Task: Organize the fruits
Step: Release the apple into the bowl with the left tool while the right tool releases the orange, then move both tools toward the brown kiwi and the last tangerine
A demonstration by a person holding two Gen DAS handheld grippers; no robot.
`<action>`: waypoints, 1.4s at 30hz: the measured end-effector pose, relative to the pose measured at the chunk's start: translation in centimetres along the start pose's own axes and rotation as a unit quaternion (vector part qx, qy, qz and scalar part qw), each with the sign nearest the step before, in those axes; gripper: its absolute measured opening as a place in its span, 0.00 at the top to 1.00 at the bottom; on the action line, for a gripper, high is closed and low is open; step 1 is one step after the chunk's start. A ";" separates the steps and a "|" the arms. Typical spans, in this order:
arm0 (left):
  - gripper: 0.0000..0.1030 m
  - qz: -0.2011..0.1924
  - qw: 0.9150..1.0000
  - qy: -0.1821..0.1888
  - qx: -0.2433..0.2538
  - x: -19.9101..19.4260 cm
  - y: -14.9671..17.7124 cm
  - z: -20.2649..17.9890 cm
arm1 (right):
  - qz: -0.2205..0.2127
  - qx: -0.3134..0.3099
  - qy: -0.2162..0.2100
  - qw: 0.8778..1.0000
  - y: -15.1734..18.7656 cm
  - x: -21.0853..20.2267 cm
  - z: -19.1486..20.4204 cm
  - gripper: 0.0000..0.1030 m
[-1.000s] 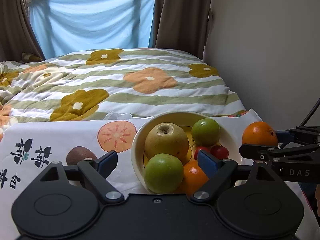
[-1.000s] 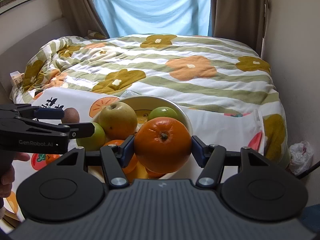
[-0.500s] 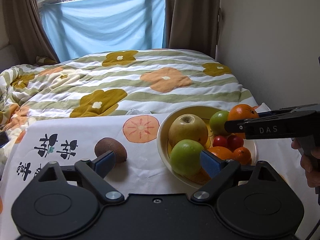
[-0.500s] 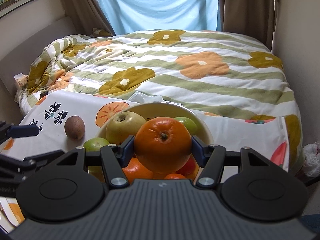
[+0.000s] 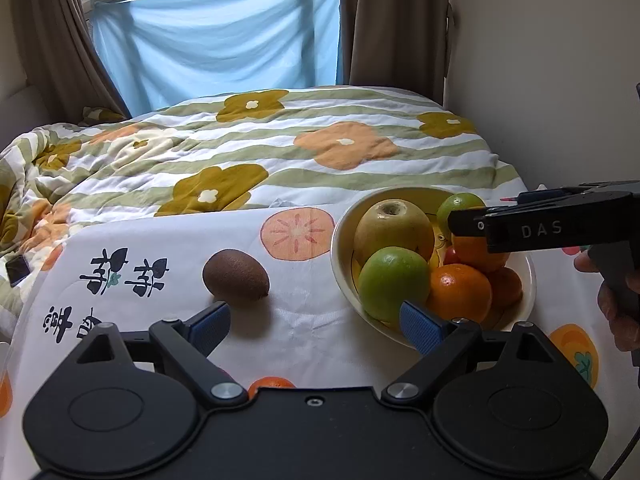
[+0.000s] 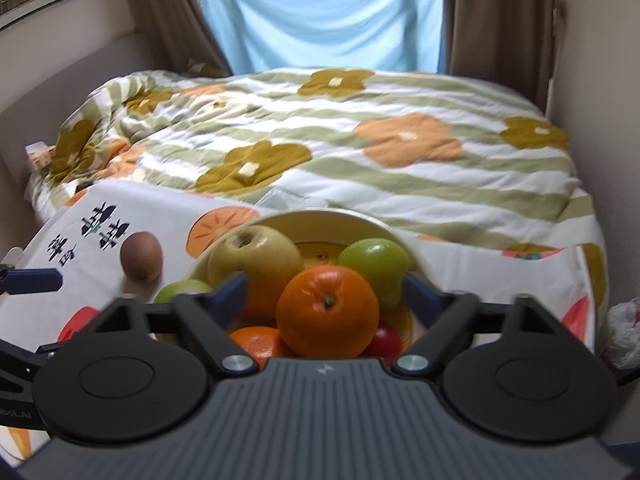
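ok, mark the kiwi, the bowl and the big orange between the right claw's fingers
kiwi (image 5: 235,277): left wrist view, middle of its brown skin.
bowl (image 5: 341,240): left wrist view, left rim.
big orange (image 6: 327,310): right wrist view, front face by the stem.

Brown kiwi (image 5: 235,277); cream bowl (image 5: 341,240); blue-padded claw (image 5: 316,326).

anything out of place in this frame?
One straggler: the fuzzy brown kiwi lies alone on the white printed cloth, left of the cream bowl holding the other fruit. Nothing spilled or damaged.
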State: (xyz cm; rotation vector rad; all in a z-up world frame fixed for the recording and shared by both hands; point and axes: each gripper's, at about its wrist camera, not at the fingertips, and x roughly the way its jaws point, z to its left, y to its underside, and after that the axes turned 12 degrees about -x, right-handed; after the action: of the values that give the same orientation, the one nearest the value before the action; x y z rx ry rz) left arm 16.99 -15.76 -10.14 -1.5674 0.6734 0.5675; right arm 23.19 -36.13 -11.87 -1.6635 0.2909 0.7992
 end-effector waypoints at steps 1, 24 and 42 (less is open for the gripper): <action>0.09 0.000 1.000 -0.001 0.000 -0.1 0.1 0.0 | 0.001 -0.002 0.001 1.000 0.0 -0.2 0.0 0.00; 0.09 -0.065 0.996 -0.053 -0.012 -7.9 -0.9 2.1 | -0.025 -0.012 -0.021 0.999 -2.1 -6.5 4.0 0.00; 0.06 -0.057 0.997 -0.042 -0.023 -9.9 -2.8 10.3 | 0.005 0.026 -0.009 1.000 -2.6 -9.1 10.8 0.00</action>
State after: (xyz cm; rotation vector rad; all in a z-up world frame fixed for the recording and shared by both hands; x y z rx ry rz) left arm 12.26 -4.42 -2.23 -1.6034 0.5072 0.5644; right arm 14.32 -27.42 -4.61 -1.6067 0.3043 0.8068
